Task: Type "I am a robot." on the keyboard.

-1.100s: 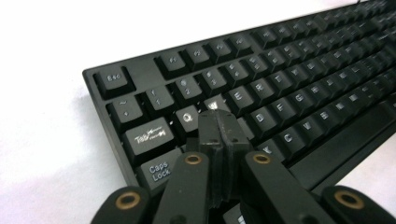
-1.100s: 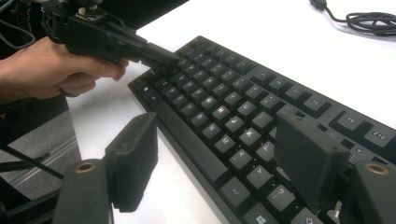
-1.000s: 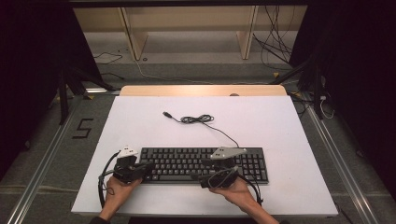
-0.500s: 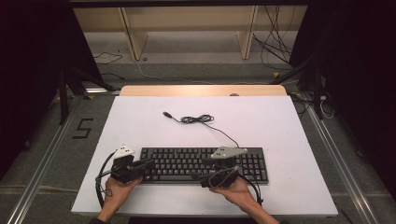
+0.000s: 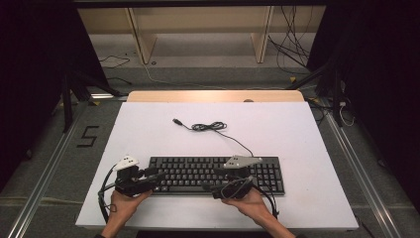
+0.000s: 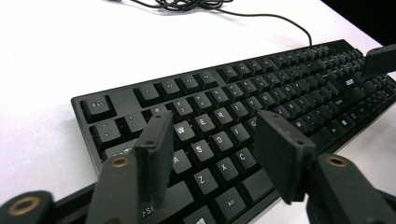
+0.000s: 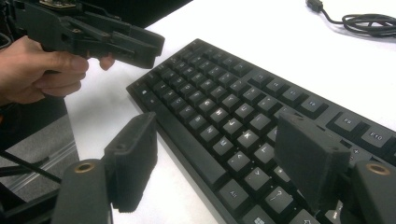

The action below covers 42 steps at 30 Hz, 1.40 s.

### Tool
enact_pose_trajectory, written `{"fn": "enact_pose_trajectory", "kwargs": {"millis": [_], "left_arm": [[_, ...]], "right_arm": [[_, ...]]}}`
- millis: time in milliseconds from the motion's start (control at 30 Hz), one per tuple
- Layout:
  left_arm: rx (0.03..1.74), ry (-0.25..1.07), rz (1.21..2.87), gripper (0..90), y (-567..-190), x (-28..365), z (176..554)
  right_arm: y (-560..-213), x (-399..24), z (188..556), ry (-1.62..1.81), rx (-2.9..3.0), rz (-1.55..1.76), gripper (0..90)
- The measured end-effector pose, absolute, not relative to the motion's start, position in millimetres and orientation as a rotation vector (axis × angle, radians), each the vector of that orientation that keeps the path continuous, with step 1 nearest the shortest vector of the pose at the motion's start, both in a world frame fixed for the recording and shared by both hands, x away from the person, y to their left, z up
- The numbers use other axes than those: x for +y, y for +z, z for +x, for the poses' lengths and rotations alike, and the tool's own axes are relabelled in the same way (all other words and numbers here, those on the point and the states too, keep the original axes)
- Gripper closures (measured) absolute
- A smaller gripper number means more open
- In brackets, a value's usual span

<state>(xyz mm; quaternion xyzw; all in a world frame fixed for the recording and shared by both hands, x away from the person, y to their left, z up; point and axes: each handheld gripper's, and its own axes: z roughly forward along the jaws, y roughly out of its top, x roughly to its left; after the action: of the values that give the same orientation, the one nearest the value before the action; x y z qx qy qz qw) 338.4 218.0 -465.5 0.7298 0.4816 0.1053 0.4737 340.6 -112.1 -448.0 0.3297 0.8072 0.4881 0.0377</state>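
Observation:
A black keyboard (image 5: 218, 174) lies near the front edge of the white table (image 5: 297, 134). Its thin black cable (image 5: 213, 127) runs back to a loose coil and a USB plug (image 5: 176, 120). My left gripper (image 5: 157, 176) hovers at the keyboard's left end, pointing right. In the left gripper view it (image 6: 215, 126) is open above the letter keys (image 6: 219, 140), holding nothing. My right gripper (image 5: 210, 187) is at the keyboard's front edge, pointing left. In the right gripper view it (image 7: 219, 135) is open astride the bottom key rows (image 7: 233, 140), also holding nothing.
Bare white table surface stretches behind and to both sides of the keyboard. A wooden strip (image 5: 215, 95) borders the table's far edge. Floor rails (image 5: 44, 173) run along both sides. The other hand (image 7: 42, 70) and the left gripper's jaws (image 7: 135, 44) appear at the upper left of the right gripper view.
The left gripper has edged slightly left at the keyboard's end. The right gripper and the keyboard have hardly moved.

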Motion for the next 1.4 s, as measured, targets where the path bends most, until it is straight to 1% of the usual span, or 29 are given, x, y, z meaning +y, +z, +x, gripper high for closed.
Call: {"fn": "enact_pose_trajectory", "kwargs": {"millis": [500, 1067, 1400], "left_arm": [[1.140, 0.249, 1.755, 35.5, -463.0, 217.9, 334.3], [1.125, 0.250, 1.737, 30.1, -461.0, 217.3, 331.4], [1.112, 0.260, 1.724, 28.9, -459.2, 218.1, 329.7]], "right_arm": [[-449.0, -111.5, 343.8, 1.499, 2.473, 1.012, 31.0], [-451.9, -94.7, 347.0, 1.481, 2.523, 0.978, 31.4], [-454.3, -84.7, 346.9, 1.474, 2.552, 0.956, 33.8]]}}
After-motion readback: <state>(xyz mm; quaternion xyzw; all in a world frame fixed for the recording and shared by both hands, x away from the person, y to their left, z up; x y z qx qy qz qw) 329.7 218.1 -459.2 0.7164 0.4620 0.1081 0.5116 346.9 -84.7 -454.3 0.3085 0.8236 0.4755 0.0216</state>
